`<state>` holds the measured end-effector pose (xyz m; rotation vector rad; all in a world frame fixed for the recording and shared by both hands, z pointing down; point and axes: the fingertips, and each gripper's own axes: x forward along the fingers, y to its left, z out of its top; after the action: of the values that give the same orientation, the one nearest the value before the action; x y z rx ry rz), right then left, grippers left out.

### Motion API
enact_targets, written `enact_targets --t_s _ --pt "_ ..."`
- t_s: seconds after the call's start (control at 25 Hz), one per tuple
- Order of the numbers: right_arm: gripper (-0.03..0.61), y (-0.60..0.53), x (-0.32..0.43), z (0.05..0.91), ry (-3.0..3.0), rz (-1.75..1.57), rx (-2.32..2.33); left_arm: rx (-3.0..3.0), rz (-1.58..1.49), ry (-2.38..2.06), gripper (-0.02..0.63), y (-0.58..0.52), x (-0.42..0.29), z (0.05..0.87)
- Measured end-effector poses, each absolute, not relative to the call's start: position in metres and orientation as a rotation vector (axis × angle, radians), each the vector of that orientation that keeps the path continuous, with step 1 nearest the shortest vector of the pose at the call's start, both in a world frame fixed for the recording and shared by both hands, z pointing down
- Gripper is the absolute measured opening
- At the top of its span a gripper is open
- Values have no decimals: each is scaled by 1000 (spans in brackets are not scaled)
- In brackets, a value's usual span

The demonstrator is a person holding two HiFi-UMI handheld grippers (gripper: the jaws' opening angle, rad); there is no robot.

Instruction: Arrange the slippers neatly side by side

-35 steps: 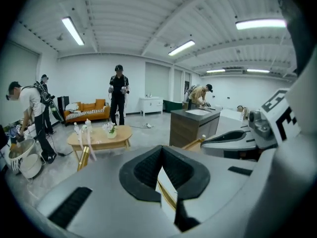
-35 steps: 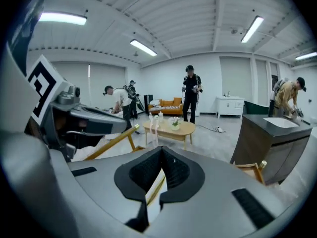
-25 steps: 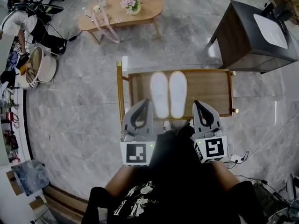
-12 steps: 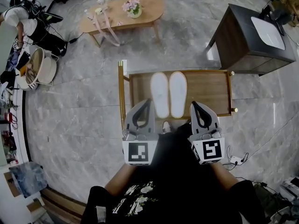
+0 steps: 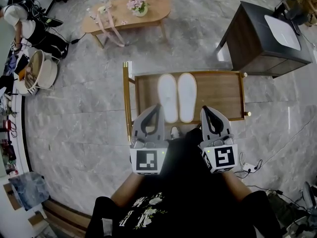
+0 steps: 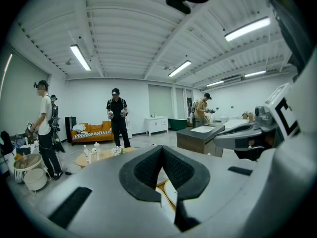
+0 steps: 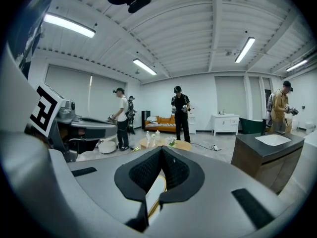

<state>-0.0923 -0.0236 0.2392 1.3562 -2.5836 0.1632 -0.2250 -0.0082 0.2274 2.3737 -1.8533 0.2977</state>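
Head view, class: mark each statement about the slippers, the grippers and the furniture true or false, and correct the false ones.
1. The two slippers lie side by side on the wooden table. True.
2. The left gripper is clamped on a slipper. False: its jaws are together with nothing between them.
3. The right gripper is shut and empty. True.
4. The slippers are black. False: they are white.
5. The flowers stand on the dark cabinet. False: they stand on the oval table.
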Motion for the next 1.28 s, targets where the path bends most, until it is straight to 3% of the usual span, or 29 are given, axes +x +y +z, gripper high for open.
enact_targets --t_s 1.28 --pt "-3 -24 -99 245 -2590 179 1305 2353 325 -1836 3 -10 -225 237"
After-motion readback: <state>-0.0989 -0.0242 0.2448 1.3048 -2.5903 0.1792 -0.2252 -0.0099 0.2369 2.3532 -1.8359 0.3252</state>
